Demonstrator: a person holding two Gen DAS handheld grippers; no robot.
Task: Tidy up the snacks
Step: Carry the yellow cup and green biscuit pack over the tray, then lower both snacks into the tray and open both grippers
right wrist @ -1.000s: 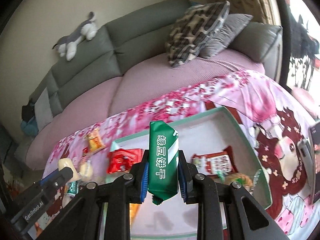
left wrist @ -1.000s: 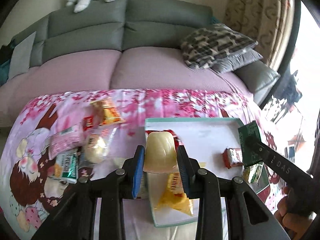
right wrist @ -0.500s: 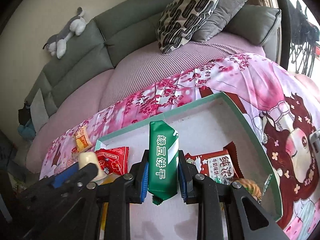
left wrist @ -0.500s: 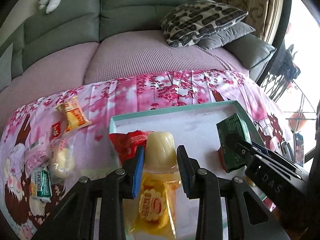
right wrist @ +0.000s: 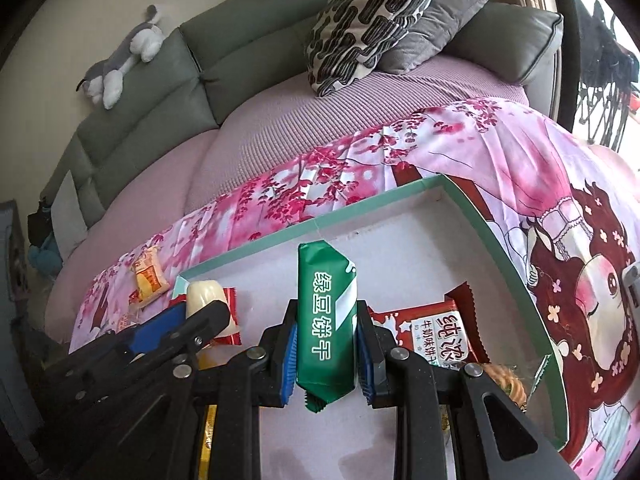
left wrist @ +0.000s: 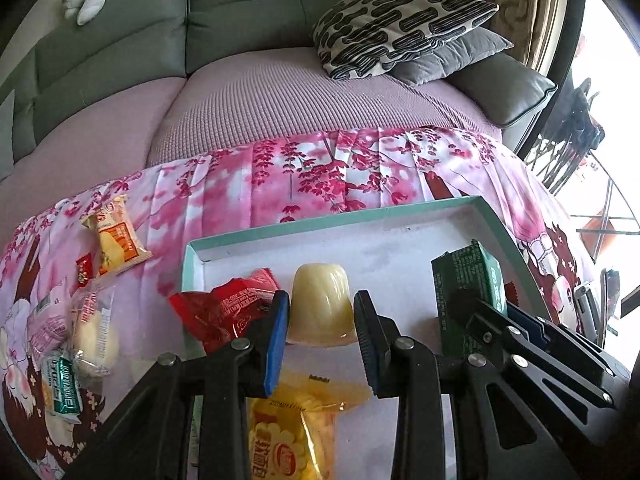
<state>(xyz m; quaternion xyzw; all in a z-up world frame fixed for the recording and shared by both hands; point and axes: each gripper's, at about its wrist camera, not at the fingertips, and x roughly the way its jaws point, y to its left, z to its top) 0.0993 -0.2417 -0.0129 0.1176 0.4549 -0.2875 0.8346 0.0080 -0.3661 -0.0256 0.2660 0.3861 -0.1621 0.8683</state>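
The green biscuit packet (right wrist: 326, 320) is clamped across its width by the right gripper (right wrist: 326, 354), long axis running along the fingers, far end pointing up and away toward the sofa (right wrist: 192, 60), crimped tail hanging below the pads. The grip is taken near the lower half — judged so that the packet can be lowered end-first into the tray. The pale jelly cup (left wrist: 322, 304) is pinched between the pads of the left gripper (left wrist: 322, 334), dome end pointing away, flat rim toward the camera; its axis also lies along the fingers. Both items are held over the teal-rimmed tray (right wrist: 500, 248), above its white floor, not yet set down. Within the tray lie a red wrapper (left wrist: 224, 312), a yellow packet (left wrist: 292, 436) and a red-and-white biscuit pack (right wrist: 436, 332). Outside it, on the pink floral cloth (left wrist: 320, 176), an orange packet (left wrist: 116, 240) and other snacks remain — judged as sorting left to do.
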